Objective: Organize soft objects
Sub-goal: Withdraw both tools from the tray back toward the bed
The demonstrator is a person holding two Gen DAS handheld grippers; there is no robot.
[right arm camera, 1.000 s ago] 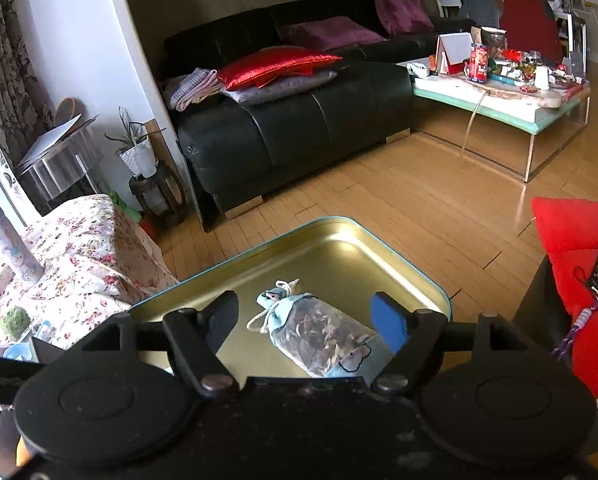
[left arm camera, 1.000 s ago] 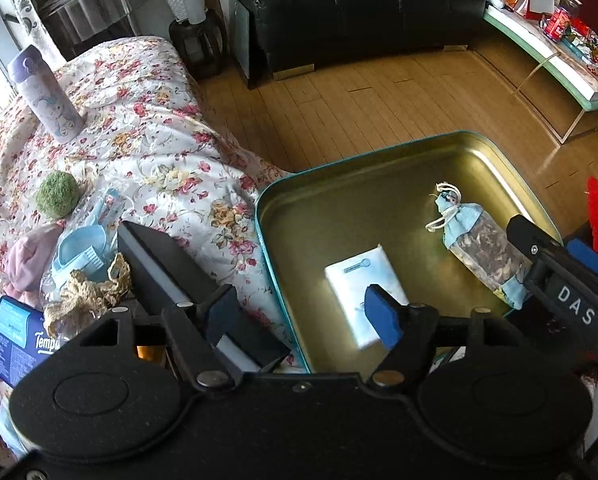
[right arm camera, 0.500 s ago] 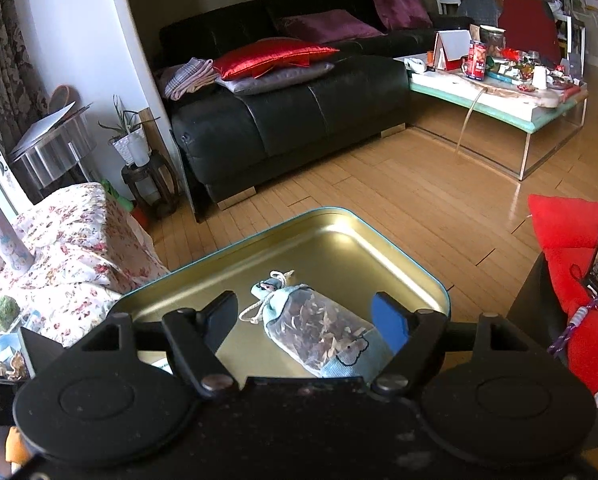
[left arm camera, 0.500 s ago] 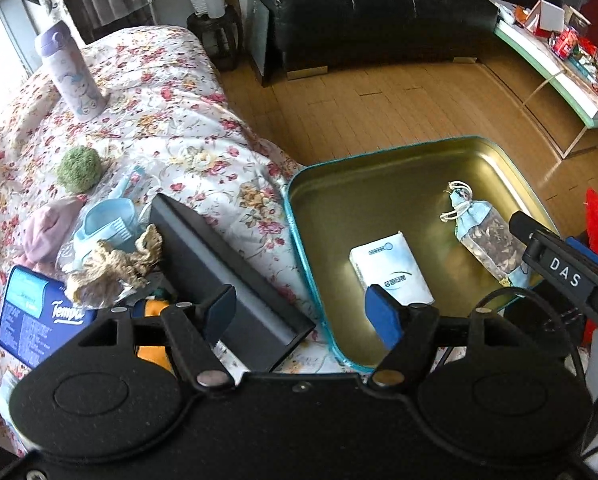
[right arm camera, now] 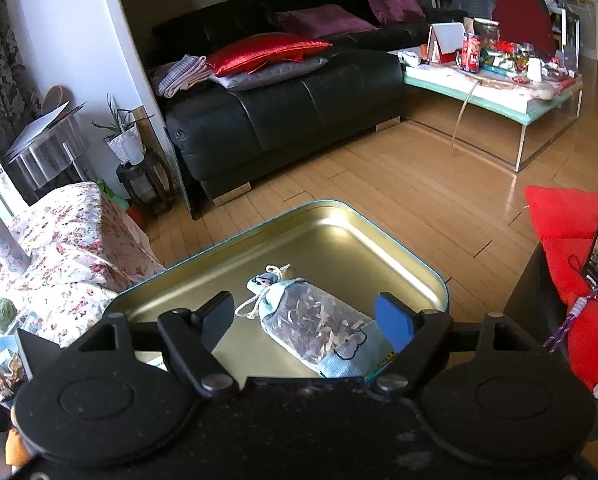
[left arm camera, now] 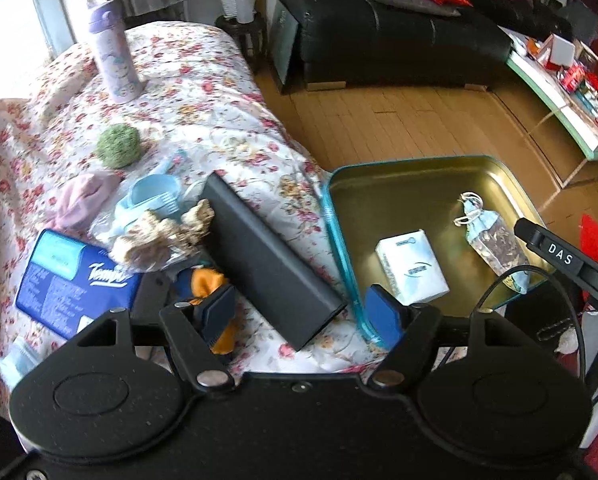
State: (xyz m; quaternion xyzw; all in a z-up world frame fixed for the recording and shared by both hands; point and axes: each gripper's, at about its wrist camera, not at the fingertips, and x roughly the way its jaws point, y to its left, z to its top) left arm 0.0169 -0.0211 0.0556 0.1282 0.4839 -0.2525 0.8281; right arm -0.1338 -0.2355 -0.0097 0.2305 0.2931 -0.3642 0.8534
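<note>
A gold tin tray [left arm camera: 411, 196] with a teal rim [right arm camera: 339, 240] holds a white tissue pack [left arm camera: 411, 266] and a mesh sachet [left arm camera: 493, 238], also seen in the right wrist view [right arm camera: 315, 326]. On the floral bedspread lie a green ball [left arm camera: 118, 146], a pink cloth [left arm camera: 81, 200], a blue Tempo pack [left arm camera: 69, 276], a beige crumpled item [left arm camera: 163, 234] and an orange-blue soft item [left arm camera: 209, 282]. My left gripper [left arm camera: 301, 314] is open above the black box [left arm camera: 267, 260]. My right gripper [right arm camera: 313, 320] is open, its jaws either side of the sachet.
A purple bottle [left arm camera: 113, 52] stands at the bed's far side. A light blue plastic scoop [left arm camera: 153, 196] lies by the pink cloth. A black sofa [right arm camera: 283, 108], a glass coffee table [right arm camera: 495, 84] and a red cushion [right arm camera: 571, 248] surround the wooden floor.
My left gripper has swung left, from over the tray to over the black box and the bed's items. The right gripper has stayed open over the sachet, edging slightly closer.
</note>
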